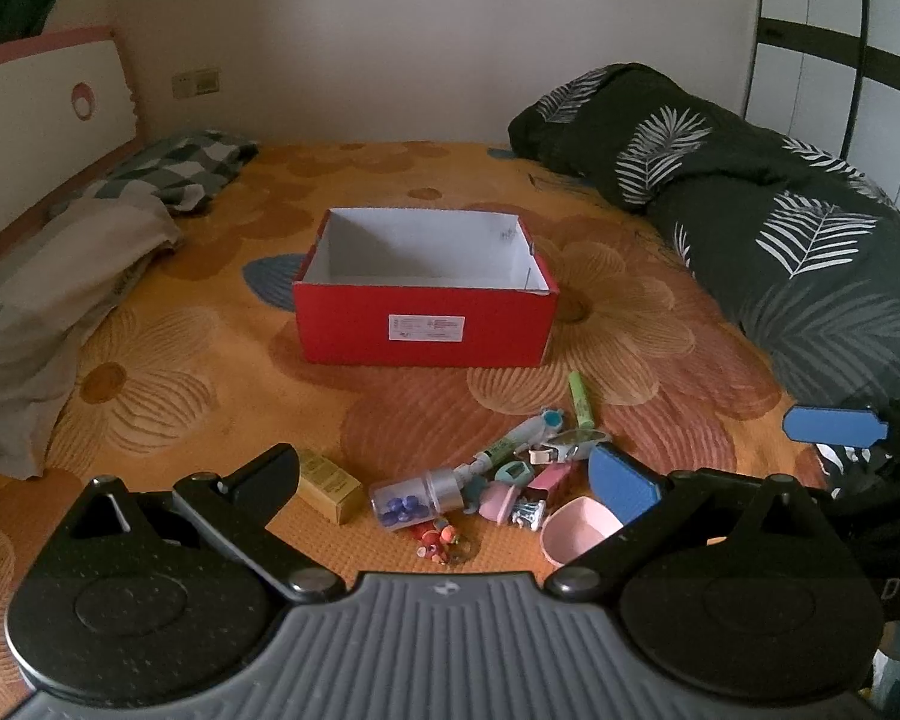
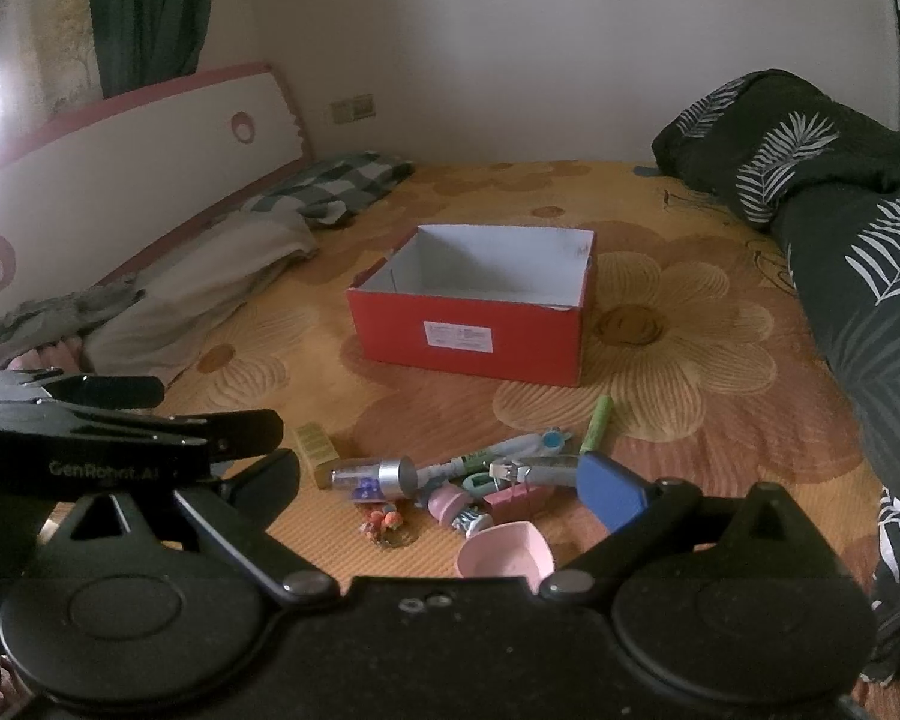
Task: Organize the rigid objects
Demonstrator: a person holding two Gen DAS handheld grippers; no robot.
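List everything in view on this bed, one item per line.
box: 1, red outside, white inside, open, mid-bed, nothing visible inside
green marker: 1, near side of box, to its right
yellow carton: 1, left edge of the pile
clear tube: 1, silver band, blue pieces inside, lying in the pile
pink cup: 1, near edge of the pile
small toys: several, pink, teal and white, heaped; exact count unclear
quilt: 1, dark with white leaves, right side
pillows: 2, beige and checked, left side
headboard: 1, white with pink trim, left
left gripper: open over the pile
right gripper: open over the pile
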